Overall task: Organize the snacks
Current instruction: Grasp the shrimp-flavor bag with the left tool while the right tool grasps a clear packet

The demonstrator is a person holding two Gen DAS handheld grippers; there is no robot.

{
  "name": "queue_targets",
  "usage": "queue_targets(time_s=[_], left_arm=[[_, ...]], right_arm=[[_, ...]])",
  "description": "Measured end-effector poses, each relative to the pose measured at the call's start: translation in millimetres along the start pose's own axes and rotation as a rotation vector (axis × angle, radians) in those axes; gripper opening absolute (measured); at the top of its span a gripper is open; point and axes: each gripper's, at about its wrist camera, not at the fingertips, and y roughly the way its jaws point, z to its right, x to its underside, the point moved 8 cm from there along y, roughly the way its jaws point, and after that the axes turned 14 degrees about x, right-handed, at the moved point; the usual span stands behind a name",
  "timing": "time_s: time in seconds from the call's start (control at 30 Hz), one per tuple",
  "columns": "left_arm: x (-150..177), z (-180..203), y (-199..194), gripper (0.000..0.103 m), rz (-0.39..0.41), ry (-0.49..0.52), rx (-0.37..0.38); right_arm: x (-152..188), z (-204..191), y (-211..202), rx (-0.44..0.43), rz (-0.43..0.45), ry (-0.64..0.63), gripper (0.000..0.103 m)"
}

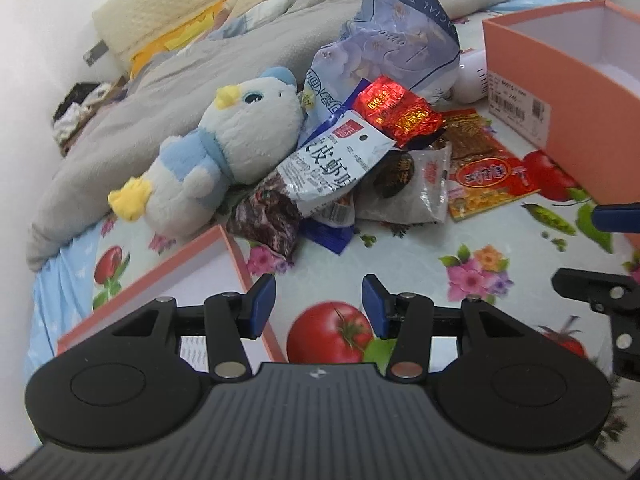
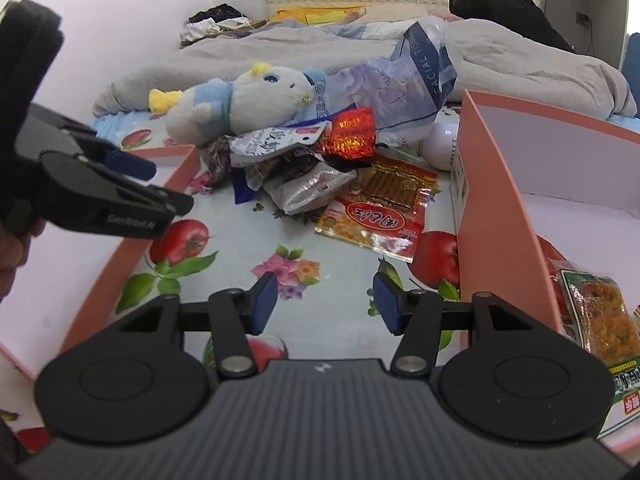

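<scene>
A heap of snack packets lies on the flowered sheet: a red foil packet (image 1: 398, 110), a white printed packet (image 1: 336, 164), a dark packet (image 1: 268, 216), a silvery packet (image 1: 416, 188) and a flat red-and-yellow packet (image 1: 484, 172). My left gripper (image 1: 319, 306) hovers open in front of the heap, nothing between its blue pads. My right gripper (image 2: 325, 304) is likewise open and empty, short of the flat red-and-yellow packet (image 2: 384, 208). An orange box (image 2: 500, 200) on the right holds a green-edged snack packet (image 2: 600, 320). A second orange box (image 1: 180, 280) sits at the left.
A blue-and-white plush bird (image 1: 224, 144) leans against the heap's left side. A facial tissue pack (image 1: 404, 40) and a white round object (image 2: 440, 144) lie behind it. A grey duvet (image 1: 160, 92) and pillows fill the back. The left gripper (image 2: 170, 186) shows over the left box.
</scene>
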Motion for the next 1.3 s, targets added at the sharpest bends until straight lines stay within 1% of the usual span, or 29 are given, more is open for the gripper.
queue_targets(time_s=[0.13,0.2,0.27,0.33,0.37,0.47,0.53,0.57,0.6,0.63,0.67,0.73,0.8,0.9,1.0,1.07,1.17,1.23,1.3], left_arm=[[-8,0,13,0.054,0.022,0.060,-0.021],[-11,-2,20,0.054,0.024,0.072,-0.022],[-15,-5,26,0.054,0.034,0.054,0.004],[-20,-9,31,0.054,0.049,0.024,0.043],[-23,-10,34,0.054,0.053,0.033,0.043],[-31,-12,42,0.054,0.056,0.121,-0.002],[-35,-12,46,0.054,0.058,0.167,0.000],[-37,-12,47,0.054,0.059,0.188,0.002],[-39,-13,50,0.054,0.057,0.210,0.002],[-41,-14,53,0.054,0.054,0.226,0.001],[-42,-16,56,0.054,0.051,0.241,0.002],[-43,-21,63,0.054,0.044,0.266,0.002],[-44,-26,70,0.054,0.036,0.294,-0.003],[-41,-34,82,0.073,0.021,0.334,-0.021],[-37,-37,91,0.074,0.003,0.380,0.001],[-36,-39,96,0.076,-0.005,0.406,0.010],[-38,-44,102,0.078,0.008,0.442,0.032],[-39,-50,106,0.078,0.017,0.433,0.055],[-41,-55,108,0.077,0.014,0.411,0.070]], right_arm=[[0,1,13,-0.003,-0.023,-0.018,0.056],[-1,0,19,0.009,-0.022,-0.044,0.055],[-5,0,27,0.020,-0.028,-0.048,0.055],[-11,0,32,0.005,-0.024,-0.030,0.055],[-14,-1,34,-0.004,-0.016,-0.027,0.055],[-25,-9,40,-0.031,0.014,-0.045,0.055],[-29,-15,46,-0.055,0.020,-0.070,0.055],[-32,-17,49,-0.058,0.024,-0.081,0.057],[-35,-18,52,-0.057,0.028,-0.092,0.062],[-37,-21,54,-0.059,0.039,-0.108,0.076],[-40,-23,55,-0.062,0.054,-0.122,0.084],[-46,-28,57,-0.068,0.082,-0.158,0.084],[-51,-32,63,-0.063,0.086,-0.183,0.084],[-57,-40,72,-0.055,0.095,-0.234,0.084],[-62,-46,80,-0.038,0.106,-0.268,0.085],[-63,-52,86,-0.034,0.112,-0.313,0.084],[-65,-58,92,-0.021,0.127,-0.374,0.084],[-63,-60,102,0.012,0.104,-0.396,0.084],[-62,-61,110,0.026,0.087,-0.400,0.084]])
